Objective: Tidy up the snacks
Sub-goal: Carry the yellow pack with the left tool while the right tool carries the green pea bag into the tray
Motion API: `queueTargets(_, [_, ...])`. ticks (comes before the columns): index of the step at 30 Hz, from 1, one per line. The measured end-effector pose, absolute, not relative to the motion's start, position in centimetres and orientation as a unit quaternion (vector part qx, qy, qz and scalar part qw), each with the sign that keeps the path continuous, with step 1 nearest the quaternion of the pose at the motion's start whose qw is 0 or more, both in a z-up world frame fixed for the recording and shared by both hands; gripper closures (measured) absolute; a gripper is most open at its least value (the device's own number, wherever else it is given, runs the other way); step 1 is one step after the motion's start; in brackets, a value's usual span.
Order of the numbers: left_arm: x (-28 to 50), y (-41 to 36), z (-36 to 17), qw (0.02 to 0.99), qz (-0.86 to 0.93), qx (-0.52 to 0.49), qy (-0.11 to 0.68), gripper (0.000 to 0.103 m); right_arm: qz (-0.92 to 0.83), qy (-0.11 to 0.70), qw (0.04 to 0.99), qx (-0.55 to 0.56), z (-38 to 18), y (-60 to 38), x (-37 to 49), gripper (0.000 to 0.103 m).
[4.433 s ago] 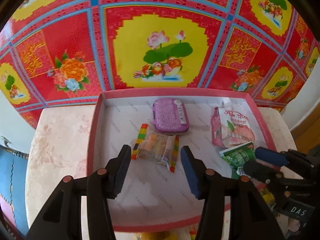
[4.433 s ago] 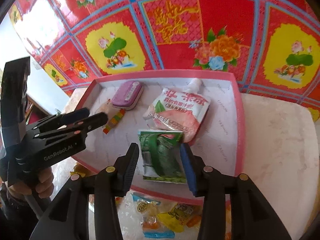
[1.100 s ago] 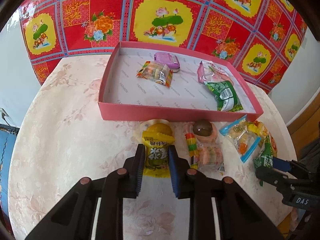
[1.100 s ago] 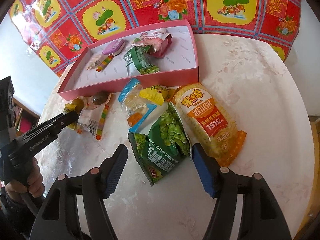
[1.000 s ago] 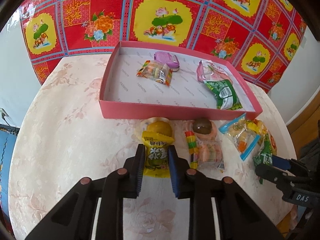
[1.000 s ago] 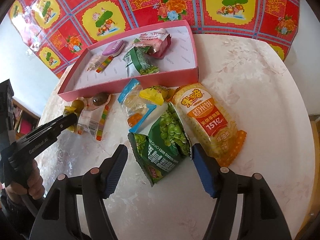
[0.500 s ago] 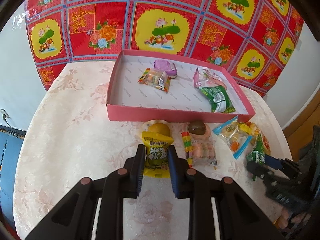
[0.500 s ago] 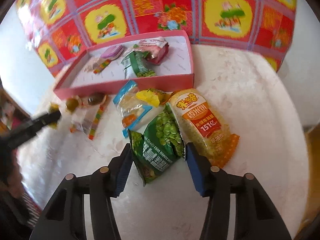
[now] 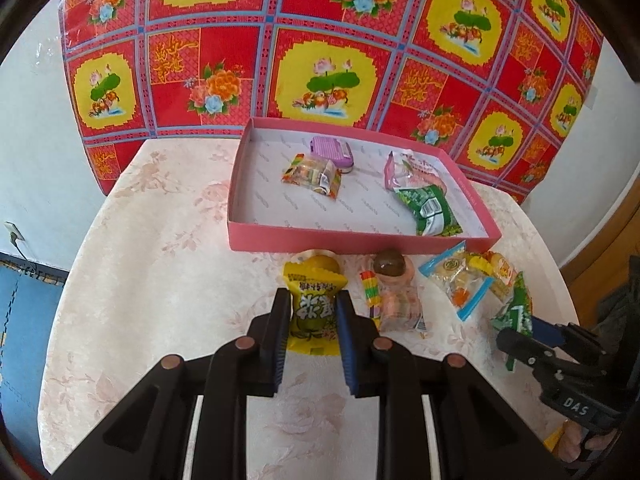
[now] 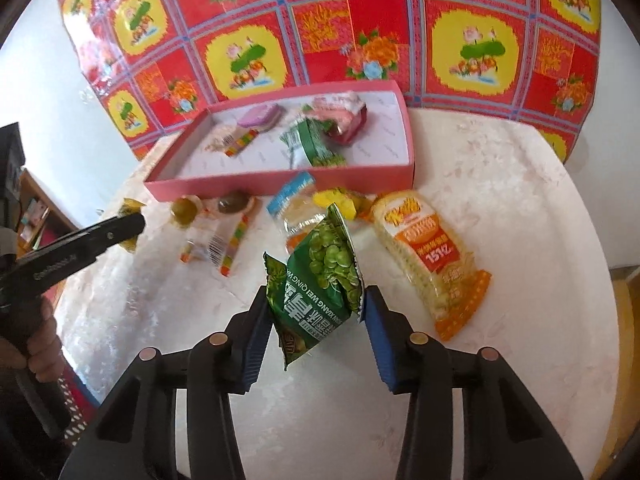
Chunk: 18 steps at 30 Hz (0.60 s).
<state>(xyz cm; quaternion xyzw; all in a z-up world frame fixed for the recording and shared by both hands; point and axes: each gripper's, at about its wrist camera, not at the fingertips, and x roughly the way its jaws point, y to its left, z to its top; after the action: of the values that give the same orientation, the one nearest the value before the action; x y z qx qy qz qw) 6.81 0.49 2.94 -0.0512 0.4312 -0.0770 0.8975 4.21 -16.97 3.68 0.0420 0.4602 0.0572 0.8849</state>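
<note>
Pale floral tabletop point(image 9: 168, 264) with a loud red and yellow flowered cloth point(image 9: 224, 64) hanging behind it. Left gripper point(image 9: 312, 308) is clamped tight on a small yellow snack packet point(image 9: 314, 312), crinkly with dark lettering. Right gripper point(image 10: 316, 312) has its jaws closing in, pads pressed on a green pea bag point(image 10: 320, 280) printed with round peas, tilted up off the table. Pink tray point(image 9: 352, 238) already has a purple tin point(image 9: 332, 150), a candy pack point(image 9: 314, 174) and two pouches in it. Orange cracker pack point(image 10: 430, 256) lies just beside the pea bag
</note>
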Motion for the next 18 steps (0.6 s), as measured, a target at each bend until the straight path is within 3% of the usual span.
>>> queueTargets(18, [9.9, 0.6, 5.0, 0.905, -0.076, -0.052, 0.415, 0.08, 0.071, 0.431, 0.899, 0.038, 6.9, -17.5, 7.3, 0.057])
